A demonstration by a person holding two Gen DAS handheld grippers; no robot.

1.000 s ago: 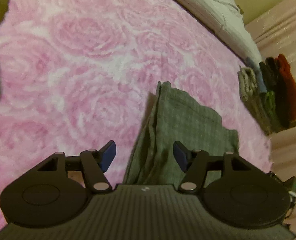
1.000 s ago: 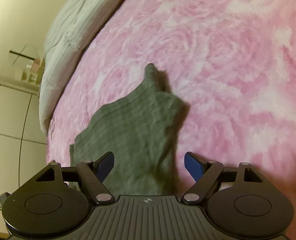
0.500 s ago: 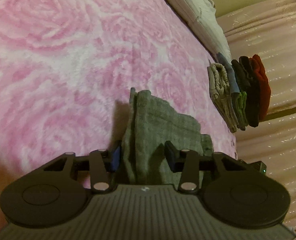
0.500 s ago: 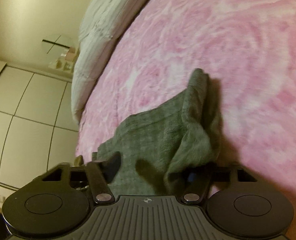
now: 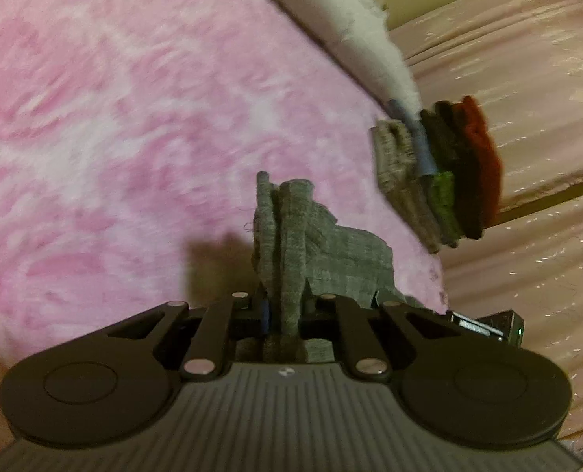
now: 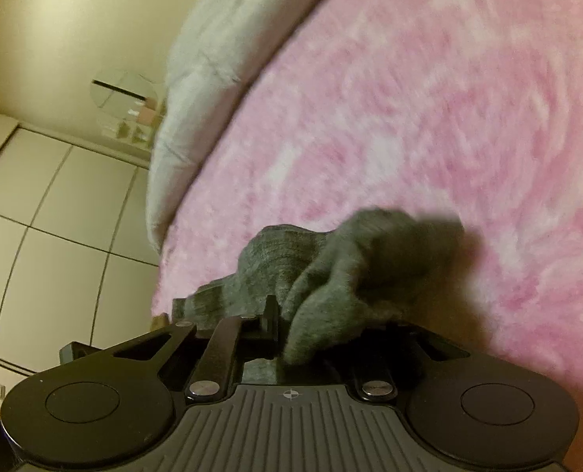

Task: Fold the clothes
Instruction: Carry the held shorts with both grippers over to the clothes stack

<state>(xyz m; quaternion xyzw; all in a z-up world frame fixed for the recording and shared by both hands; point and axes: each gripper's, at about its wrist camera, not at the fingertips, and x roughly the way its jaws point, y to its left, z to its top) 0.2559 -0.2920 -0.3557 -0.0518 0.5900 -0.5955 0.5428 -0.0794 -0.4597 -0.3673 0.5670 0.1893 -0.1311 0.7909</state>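
A folded grey cloth (image 5: 291, 236) is pinched at its near edge by my left gripper (image 5: 287, 310), which is shut on it; the layers stand up edge-on between the fingers. In the right wrist view the same grey cloth (image 6: 330, 267) bunches over my right gripper (image 6: 291, 326), also shut on it, and the fabric hides the right finger. The cloth hangs just above the pink rose-patterned blanket (image 5: 114, 118), near the bed's edge.
A stack of folded clothes (image 5: 437, 173), grey, blue, green, dark and red, sits at the blanket's far right edge. A white pillow (image 6: 212, 47) lies along the bed's side. Pink curtain fabric (image 5: 527, 98) and white cupboard doors (image 6: 47, 216) lie beyond.
Both grippers went from open around the cloth to shut on it. The cloth has been lifted and bunched, and both views swung toward the bed's edge.
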